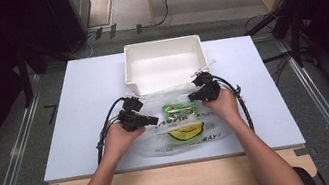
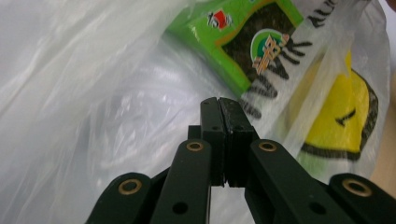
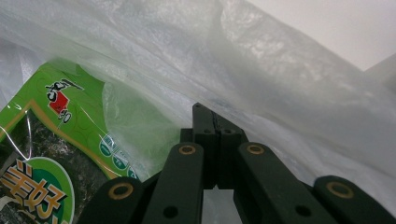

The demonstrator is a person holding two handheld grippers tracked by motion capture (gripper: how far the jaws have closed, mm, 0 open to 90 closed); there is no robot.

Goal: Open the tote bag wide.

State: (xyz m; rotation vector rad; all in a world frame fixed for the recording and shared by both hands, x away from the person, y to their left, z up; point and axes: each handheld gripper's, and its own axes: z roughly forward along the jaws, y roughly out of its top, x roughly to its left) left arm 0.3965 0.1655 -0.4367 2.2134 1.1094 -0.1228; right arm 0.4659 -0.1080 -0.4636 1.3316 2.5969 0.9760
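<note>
A thin clear plastic bag (image 1: pixel 161 144) with a yellow smiley face lies on the white table (image 1: pixel 87 95), with a green seaweed packet (image 1: pixel 178 109) inside it. My left gripper (image 1: pixel 154 120) sits at the bag's left upper edge. My right gripper (image 1: pixel 191 98) sits at its right upper edge. In the left gripper view the jaws (image 2: pixel 219 100) are pressed together against the bag film (image 2: pixel 93 93), with the packet (image 2: pixel 243 42) just beyond. The right gripper view shows shut jaws (image 3: pixel 205 109) with bag film (image 3: pixel 280 70) around them and the packet (image 3: pixel 51 140) at the left.
A white rectangular bin (image 1: pixel 162 46) stands just behind the bag at the table's far middle. Cables trail from both grippers along the forearms. Dark stands and floor rails flank the table.
</note>
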